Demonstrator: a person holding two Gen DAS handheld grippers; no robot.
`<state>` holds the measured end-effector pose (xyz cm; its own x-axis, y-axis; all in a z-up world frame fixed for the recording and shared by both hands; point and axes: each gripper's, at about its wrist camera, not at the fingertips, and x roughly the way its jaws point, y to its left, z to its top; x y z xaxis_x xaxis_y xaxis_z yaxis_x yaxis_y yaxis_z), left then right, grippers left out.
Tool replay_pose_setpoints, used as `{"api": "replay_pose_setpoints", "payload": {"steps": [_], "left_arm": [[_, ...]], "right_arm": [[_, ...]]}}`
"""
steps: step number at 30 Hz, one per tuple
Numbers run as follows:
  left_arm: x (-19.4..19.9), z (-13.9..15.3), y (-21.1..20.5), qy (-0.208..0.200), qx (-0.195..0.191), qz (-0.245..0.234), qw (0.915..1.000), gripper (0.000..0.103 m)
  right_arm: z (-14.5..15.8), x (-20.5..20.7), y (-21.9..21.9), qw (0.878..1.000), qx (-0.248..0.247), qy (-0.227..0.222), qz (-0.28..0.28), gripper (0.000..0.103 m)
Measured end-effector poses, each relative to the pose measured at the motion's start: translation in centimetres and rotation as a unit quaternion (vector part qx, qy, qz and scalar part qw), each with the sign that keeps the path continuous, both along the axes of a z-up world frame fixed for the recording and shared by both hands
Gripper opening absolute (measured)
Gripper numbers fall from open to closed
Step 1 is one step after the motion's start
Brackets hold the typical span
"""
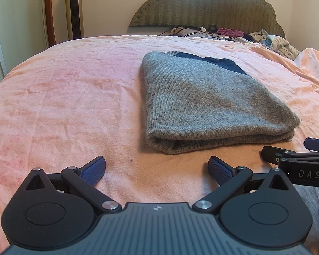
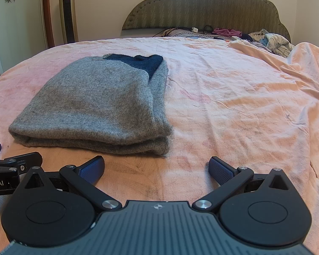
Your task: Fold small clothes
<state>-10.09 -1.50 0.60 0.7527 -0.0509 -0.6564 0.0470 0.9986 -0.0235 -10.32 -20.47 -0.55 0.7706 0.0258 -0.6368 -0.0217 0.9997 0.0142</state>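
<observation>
Grey knit sweater (image 1: 212,104) lies folded on the pink bedspread (image 1: 63,97) just ahead of both spread, empty grippers — left gripper (image 1: 157,169), right gripper (image 2: 157,169) — and a careless one-layer pinch could drag the stack open

My grey sweater (image 1: 210,104) showed a dark blue patch; the bedspread (image 1: 63,97) was pink, the headboard (image 1: 204,6) olive zigzag-patterned.
</observation>
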Motion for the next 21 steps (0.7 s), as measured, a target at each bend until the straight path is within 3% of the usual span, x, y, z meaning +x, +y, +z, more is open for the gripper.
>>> {"api": "replay_pose_setpoints", "payload": {"steps": [21], "left_arm": [[0.13, 0.02, -0.29, 0.004, 0.007, 0.005, 1.0, 0.103]], "right_arm": [[0.01, -0.02, -0.07, 1.0, 0.0, 0.0, 0.0, 0.103]]}}
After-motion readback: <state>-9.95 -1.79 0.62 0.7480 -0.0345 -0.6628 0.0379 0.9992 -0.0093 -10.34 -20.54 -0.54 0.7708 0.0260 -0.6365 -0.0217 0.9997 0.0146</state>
